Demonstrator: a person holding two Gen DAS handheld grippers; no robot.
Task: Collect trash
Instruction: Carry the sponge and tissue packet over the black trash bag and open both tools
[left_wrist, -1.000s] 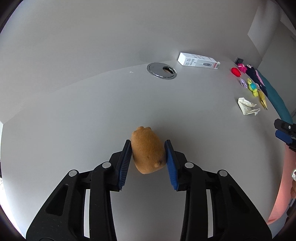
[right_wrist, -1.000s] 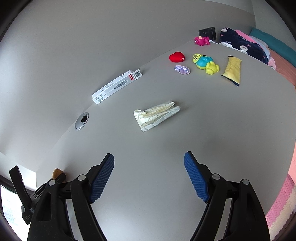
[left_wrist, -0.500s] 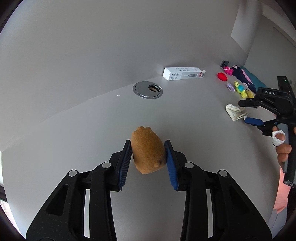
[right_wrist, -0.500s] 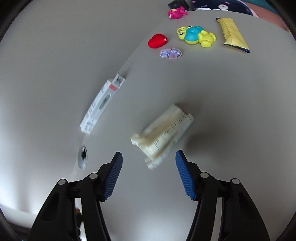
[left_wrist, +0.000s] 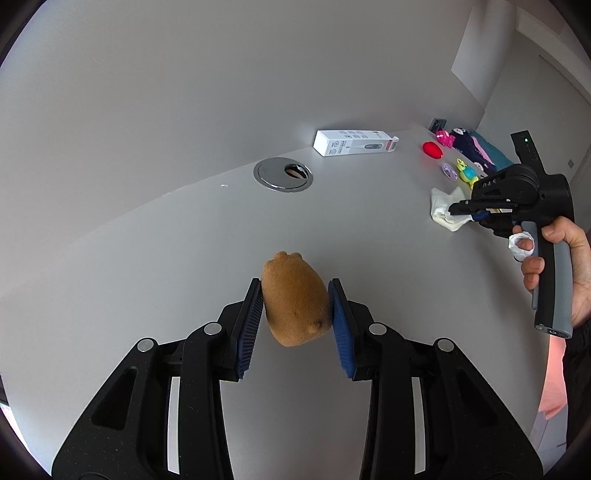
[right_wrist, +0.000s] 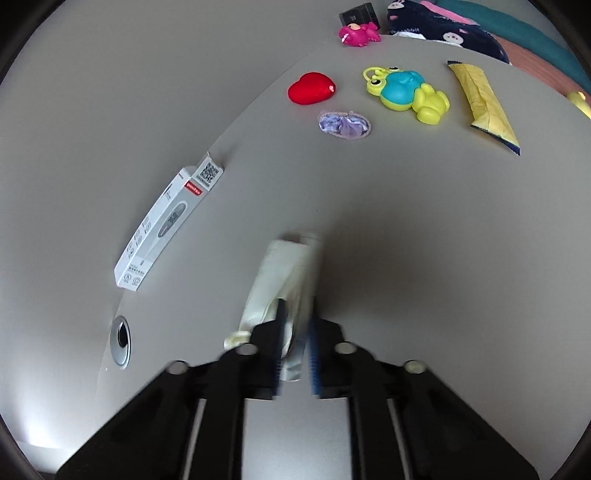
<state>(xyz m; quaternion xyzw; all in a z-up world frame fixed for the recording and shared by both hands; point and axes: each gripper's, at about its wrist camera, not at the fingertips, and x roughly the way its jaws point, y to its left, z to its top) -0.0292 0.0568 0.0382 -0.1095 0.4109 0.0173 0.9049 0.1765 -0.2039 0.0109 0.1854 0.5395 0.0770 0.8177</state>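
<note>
My left gripper (left_wrist: 295, 314) is shut on a brown plush toy (left_wrist: 293, 299) and holds it above the grey table (left_wrist: 184, 240). My right gripper (right_wrist: 297, 328) is closed on a crumpled cream wrapper (right_wrist: 284, 273) that lies on the table; the view is motion-blurred. In the left wrist view the right gripper (left_wrist: 469, 210) sits at the far right, its fingers over the same wrapper (left_wrist: 443, 210), held by a hand.
A white carton (right_wrist: 166, 225) lies near the wall, also seen in the left wrist view (left_wrist: 354, 142). A metal cable grommet (left_wrist: 282, 173) is set in the table. A red heart (right_wrist: 310, 88), a purple scrunchie (right_wrist: 343, 123), a frog toy (right_wrist: 406, 92), a yellow packet (right_wrist: 484, 105) and a pink toy (right_wrist: 358, 33) lie farther off.
My right gripper moved down onto the cream wrapper and its jaws closed around it. My left gripper kept the plush toy and swung slightly, bringing the right gripper into its view.
</note>
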